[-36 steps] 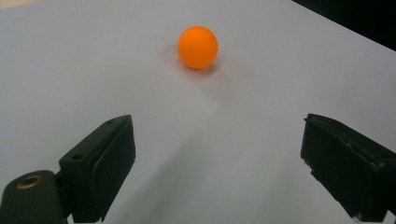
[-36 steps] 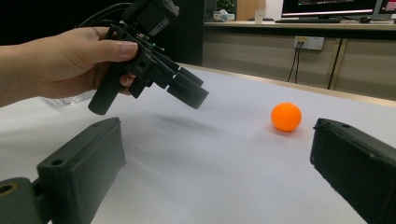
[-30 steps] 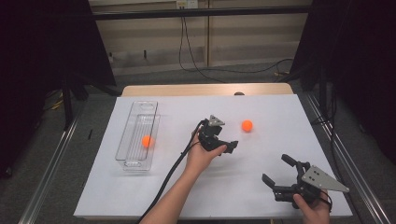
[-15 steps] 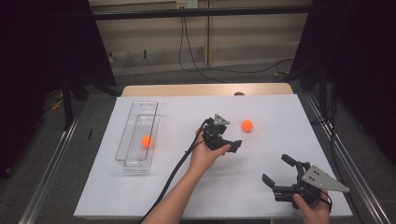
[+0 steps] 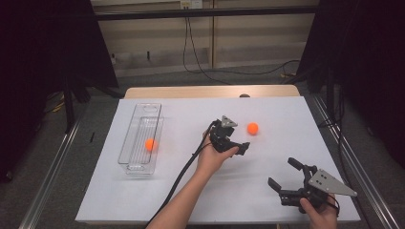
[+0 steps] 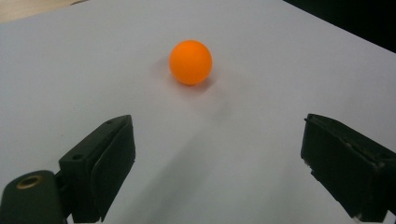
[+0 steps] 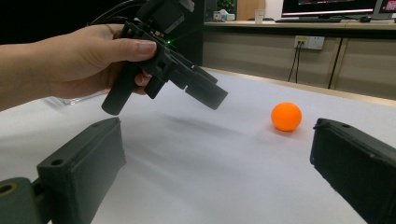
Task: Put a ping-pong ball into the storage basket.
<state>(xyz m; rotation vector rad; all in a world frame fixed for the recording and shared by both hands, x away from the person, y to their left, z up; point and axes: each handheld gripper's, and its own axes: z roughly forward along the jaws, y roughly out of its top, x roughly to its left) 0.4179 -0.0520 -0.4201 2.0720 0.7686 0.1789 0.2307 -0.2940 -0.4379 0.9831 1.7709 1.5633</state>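
An orange ball [image 5: 252,128] [image 6: 190,62] [image 7: 286,116] lies loose on the white table [image 5: 267,109], right of centre. My left gripper [image 5: 239,139] [image 6: 215,163] hovers just left of it and points at it, jaws open and empty, with the ball a short way beyond the tips. In the right gripper view the left gripper [image 7: 205,91] hangs tilted down above the table. My right gripper [image 5: 283,172] [image 7: 215,172] sits near the front right edge, open with nothing between its jaws. A second orange ball [image 5: 150,144] rests inside the clear tray [image 5: 125,143].
The clear plastic tray stands lengthwise on the left of the table. A black cable [image 5: 179,176] trails from the left gripper along the forearm to the front edge. A wooden strip [image 5: 210,91] borders the far edge.
The left gripper has edged a little to the right, closer to the loose ball. The right gripper has not moved.
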